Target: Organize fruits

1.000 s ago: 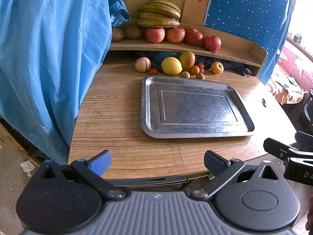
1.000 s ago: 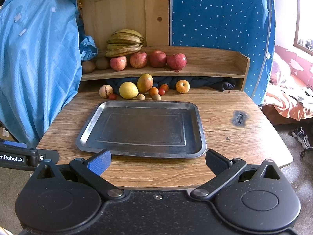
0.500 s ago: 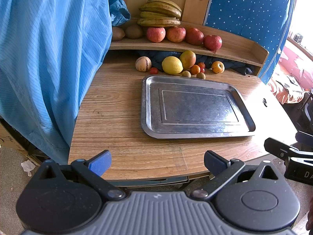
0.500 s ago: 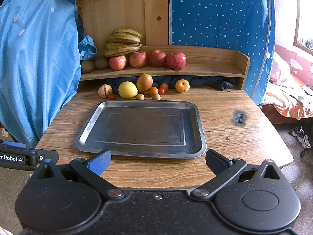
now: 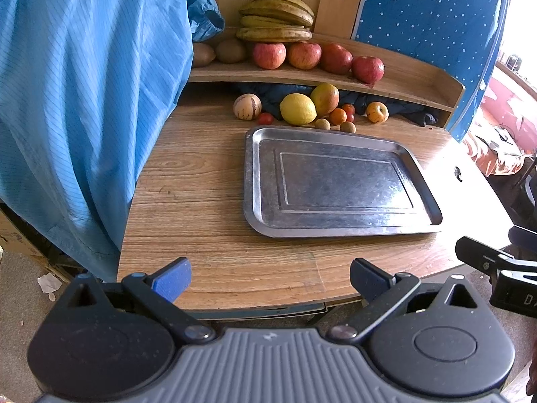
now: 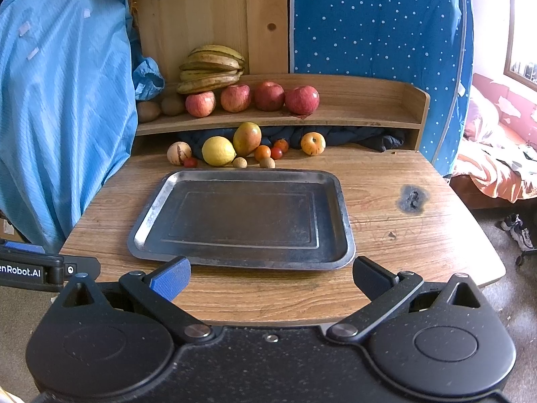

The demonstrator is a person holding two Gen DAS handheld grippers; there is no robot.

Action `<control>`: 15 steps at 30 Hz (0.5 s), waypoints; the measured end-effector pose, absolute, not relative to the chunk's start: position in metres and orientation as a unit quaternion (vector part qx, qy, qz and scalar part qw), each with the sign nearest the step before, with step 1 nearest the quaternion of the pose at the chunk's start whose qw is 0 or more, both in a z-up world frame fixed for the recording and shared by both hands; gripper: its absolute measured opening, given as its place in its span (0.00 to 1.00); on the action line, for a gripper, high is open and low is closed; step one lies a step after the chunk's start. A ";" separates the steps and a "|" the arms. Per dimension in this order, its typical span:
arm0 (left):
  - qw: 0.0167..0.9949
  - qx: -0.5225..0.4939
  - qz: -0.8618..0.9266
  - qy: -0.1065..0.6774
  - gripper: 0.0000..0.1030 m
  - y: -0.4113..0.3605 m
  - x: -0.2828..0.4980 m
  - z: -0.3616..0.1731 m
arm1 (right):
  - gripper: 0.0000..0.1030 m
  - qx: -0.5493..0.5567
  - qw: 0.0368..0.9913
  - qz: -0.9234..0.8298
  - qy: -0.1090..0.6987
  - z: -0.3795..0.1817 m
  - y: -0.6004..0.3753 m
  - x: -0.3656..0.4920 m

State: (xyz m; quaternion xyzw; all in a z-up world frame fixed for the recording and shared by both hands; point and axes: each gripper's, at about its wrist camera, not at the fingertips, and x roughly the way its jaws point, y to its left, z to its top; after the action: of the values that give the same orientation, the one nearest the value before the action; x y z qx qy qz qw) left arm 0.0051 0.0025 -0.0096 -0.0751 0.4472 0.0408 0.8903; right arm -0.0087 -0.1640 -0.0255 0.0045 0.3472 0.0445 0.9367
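An empty metal tray (image 5: 255,181) (image 6: 342,208) lies on the wooden table. Behind it stands a row of loose fruit: a yellow lemon (image 5: 298,109) (image 6: 218,151), a mango (image 5: 325,98) (image 6: 247,138), a pale striped melon (image 5: 247,106) (image 6: 179,152), a small apple (image 5: 377,112) (image 6: 312,143), and several small tomatoes and round fruits. On the shelf above sit bananas (image 5: 277,21) (image 6: 211,67) and several red apples (image 6: 302,99). My left gripper (image 5: 270,277) and right gripper (image 6: 270,275) are open and empty at the table's near edge.
A blue cloth (image 5: 84,100) hangs along the table's left side. A blue dotted curtain (image 6: 379,23) stands behind the shelf. The table has a burn mark (image 6: 412,198) at the right. A bed (image 6: 496,154) is beyond the right edge.
Both grippers have drifted very slightly; the scene sits a touch lower in the left wrist view. Nothing was taken hold of or moved.
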 end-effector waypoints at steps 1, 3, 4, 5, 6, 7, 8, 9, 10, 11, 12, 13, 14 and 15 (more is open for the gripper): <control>0.890 -0.075 0.041 0.448 0.99 0.002 0.005 -0.010 | 0.99 0.004 0.937 0.045 0.347 -0.025 -0.164 -0.009; 0.889 -0.075 0.041 0.449 0.99 0.002 0.006 -0.009 | 1.00 0.005 0.937 0.045 0.348 -0.026 -0.164 -0.008; 0.889 -0.075 0.041 0.449 0.99 0.002 0.007 -0.010 | 0.99 0.004 0.937 0.045 0.348 -0.026 -0.164 -0.008; 0.889 -0.075 0.041 0.450 0.99 0.003 0.007 -0.009 | 0.99 0.004 0.937 0.045 0.348 -0.026 -0.164 -0.008; 0.889 -0.075 0.041 0.451 0.99 0.002 0.007 -0.009 | 1.00 0.004 0.936 0.045 0.348 -0.026 -0.164 -0.008; 0.888 -0.075 0.041 0.451 0.99 0.002 0.008 -0.009 | 1.00 0.004 0.936 0.045 0.348 -0.026 -0.164 -0.008; 0.888 -0.075 0.041 0.452 0.99 0.002 0.008 -0.009 | 1.00 0.004 0.936 0.045 0.348 -0.026 -0.164 -0.008; 0.888 -0.075 0.041 0.452 0.99 0.003 0.008 -0.009 | 1.00 0.004 0.936 0.045 0.348 -0.026 -0.165 -0.008; 0.888 -0.075 0.041 0.453 0.99 0.003 0.008 -0.009 | 0.99 0.005 0.936 0.045 0.348 -0.026 -0.165 -0.007; 0.888 -0.075 0.041 0.453 0.99 0.003 0.008 -0.009 | 1.00 0.005 0.936 0.045 0.349 -0.026 -0.165 -0.007; 0.887 -0.074 0.041 0.453 0.99 0.002 0.009 -0.009 | 1.00 0.005 0.936 0.045 0.349 -0.026 -0.165 -0.007; 0.887 -0.074 0.042 0.454 0.99 0.002 0.009 -0.009 | 1.00 0.006 0.936 0.044 0.349 -0.027 -0.165 -0.006; 0.887 -0.074 0.042 0.454 0.99 0.002 0.009 -0.010 | 1.00 0.006 0.936 0.044 0.350 -0.028 -0.165 -0.006; 0.886 -0.074 0.042 0.455 0.99 0.002 0.010 -0.010 | 0.99 0.007 0.936 0.044 0.350 -0.028 -0.165 -0.006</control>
State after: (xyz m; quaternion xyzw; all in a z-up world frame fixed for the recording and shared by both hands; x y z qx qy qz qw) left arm 0.0097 0.0016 -0.0097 -0.0742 0.4550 0.0421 0.8864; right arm -0.0057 -0.1649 -0.0284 0.0066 0.3501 0.0444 0.9356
